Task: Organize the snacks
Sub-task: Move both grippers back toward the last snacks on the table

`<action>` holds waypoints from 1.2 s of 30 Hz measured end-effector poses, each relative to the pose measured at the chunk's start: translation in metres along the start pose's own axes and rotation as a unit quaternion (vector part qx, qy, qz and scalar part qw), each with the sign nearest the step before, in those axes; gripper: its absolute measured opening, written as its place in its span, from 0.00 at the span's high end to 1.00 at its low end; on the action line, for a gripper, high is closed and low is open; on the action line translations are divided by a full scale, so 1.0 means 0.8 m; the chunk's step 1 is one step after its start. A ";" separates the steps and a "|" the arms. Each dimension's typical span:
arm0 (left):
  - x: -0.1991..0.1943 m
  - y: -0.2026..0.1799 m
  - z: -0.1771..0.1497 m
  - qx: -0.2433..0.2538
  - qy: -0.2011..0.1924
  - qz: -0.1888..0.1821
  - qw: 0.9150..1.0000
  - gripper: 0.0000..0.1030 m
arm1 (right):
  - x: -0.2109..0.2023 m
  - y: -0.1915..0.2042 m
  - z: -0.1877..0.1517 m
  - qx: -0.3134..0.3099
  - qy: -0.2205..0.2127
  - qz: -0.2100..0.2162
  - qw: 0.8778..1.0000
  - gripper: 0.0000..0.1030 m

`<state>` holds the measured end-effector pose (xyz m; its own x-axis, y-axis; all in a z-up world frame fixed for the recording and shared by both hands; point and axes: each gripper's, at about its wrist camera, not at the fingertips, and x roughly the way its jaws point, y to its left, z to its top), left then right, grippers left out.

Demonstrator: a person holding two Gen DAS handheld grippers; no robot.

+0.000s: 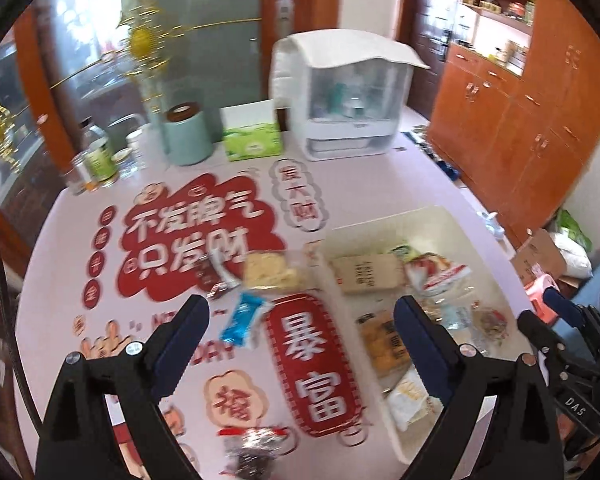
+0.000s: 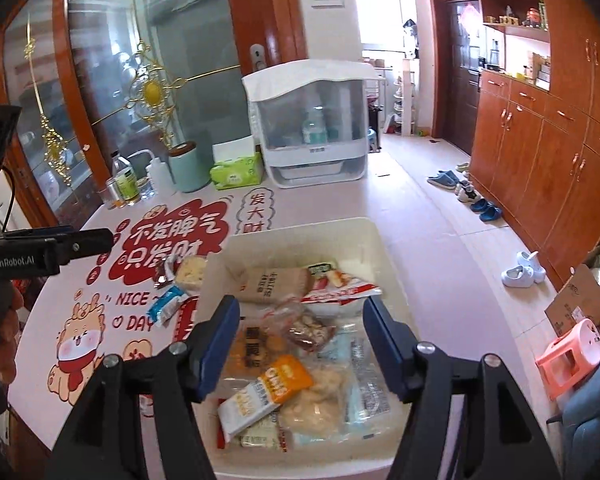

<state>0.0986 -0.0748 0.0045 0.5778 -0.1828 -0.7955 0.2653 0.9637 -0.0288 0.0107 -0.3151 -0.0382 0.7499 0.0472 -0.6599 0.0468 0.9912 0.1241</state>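
A white bin [image 2: 364, 240] holds several snack packets; it also shows in the left wrist view [image 1: 452, 220]. On the table left of it lie a blue packet [image 1: 244, 320], a pale cracker packet [image 1: 274, 272], a brown packet [image 1: 208, 272] and a dark packet [image 1: 256, 452] near the front edge. My left gripper [image 1: 300, 312] is open and empty, above the table by the blue packet. My right gripper [image 2: 300, 312] is open and empty, hovering over the bin's snacks, above an orange-and-white packet [image 2: 268, 392].
At the table's back stand a white dish cabinet [image 1: 348, 96], a green tissue box [image 1: 252, 140], a teal canister [image 1: 188, 136] and bottles [image 1: 96, 156]. Wooden cabinets [image 2: 540, 160] line the right wall. A pink stool [image 2: 572, 352] and shoes sit on the floor.
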 end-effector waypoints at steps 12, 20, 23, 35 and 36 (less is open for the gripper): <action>-0.096 0.113 0.043 0.054 -0.029 0.090 0.994 0.09 | -0.014 0.080 0.040 -0.045 -0.030 0.037 0.998 0.37; -0.042 0.115 0.060 0.227 0.013 0.072 0.971 0.09 | -0.003 0.138 0.040 -0.026 -0.002 0.040 0.999 0.37; -0.010 0.103 0.053 0.330 0.031 0.044 0.942 0.08 | 0.004 0.161 0.029 -0.022 0.014 0.033 0.999 0.37; 0.181 0.087 -0.052 0.564 0.132 -0.076 0.812 0.09 | 0.082 0.257 -0.101 0.012 0.137 0.046 0.989 0.37; 0.193 0.088 -0.060 0.571 0.141 -0.083 0.805 0.09 | 0.092 0.264 -0.116 0.013 0.151 0.046 0.987 0.37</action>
<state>0.1697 -0.0257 -0.1497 0.3055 -0.0831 -0.9486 0.9500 0.0947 0.2977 0.0144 -0.0905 -0.1294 0.5201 0.1760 -0.8358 0.0081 0.9775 0.2109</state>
